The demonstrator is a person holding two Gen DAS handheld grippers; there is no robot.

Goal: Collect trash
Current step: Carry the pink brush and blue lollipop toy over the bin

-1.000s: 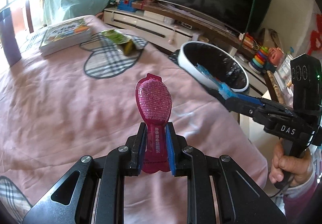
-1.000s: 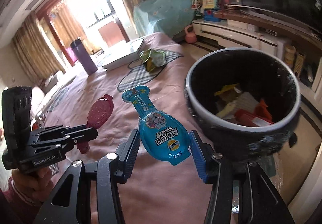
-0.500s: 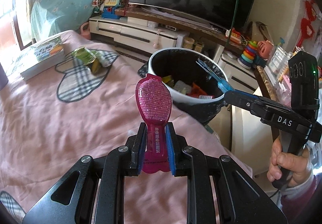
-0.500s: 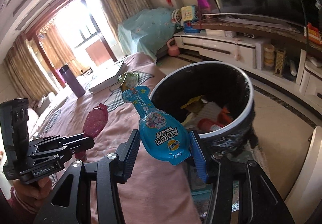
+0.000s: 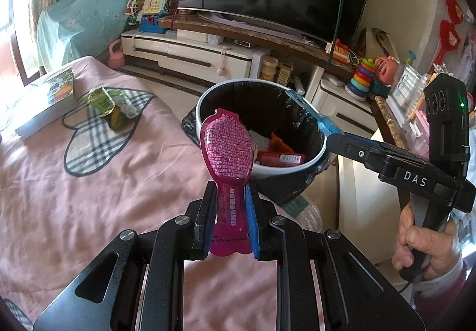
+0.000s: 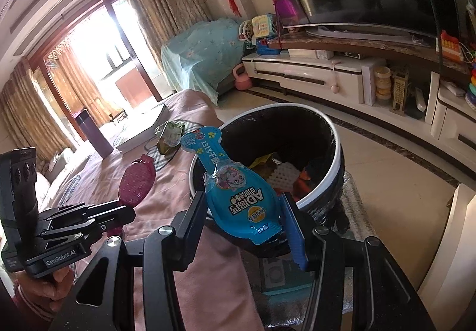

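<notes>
My left gripper (image 5: 228,219) is shut on a magenta spoon-shaped wrapper (image 5: 227,143) and holds it over the pink cloth's edge, just before the trash bin (image 5: 205,98). My right gripper (image 6: 244,222) is shut on a blue bottle-shaped wrapper (image 6: 238,191) held at the near rim of the bin (image 6: 337,149). The bin has a white rim, a black liner and several pieces of trash inside. In the left wrist view the right gripper (image 5: 333,134) reaches over the bin's right rim. A green wrapper (image 5: 101,100) lies on the cloth further back.
A book (image 5: 44,98) lies at the far left of the pink-covered table (image 5: 89,212). A purple flask (image 6: 93,134) stands behind it. A TV cabinet (image 5: 208,57) with toys runs along the wall beyond the bin. Bare floor (image 6: 401,182) lies right of the bin.
Both grippers have swung toward the bin with their wrappers. The bin now sits closer and more central in both views, and its inside shows more fully.
</notes>
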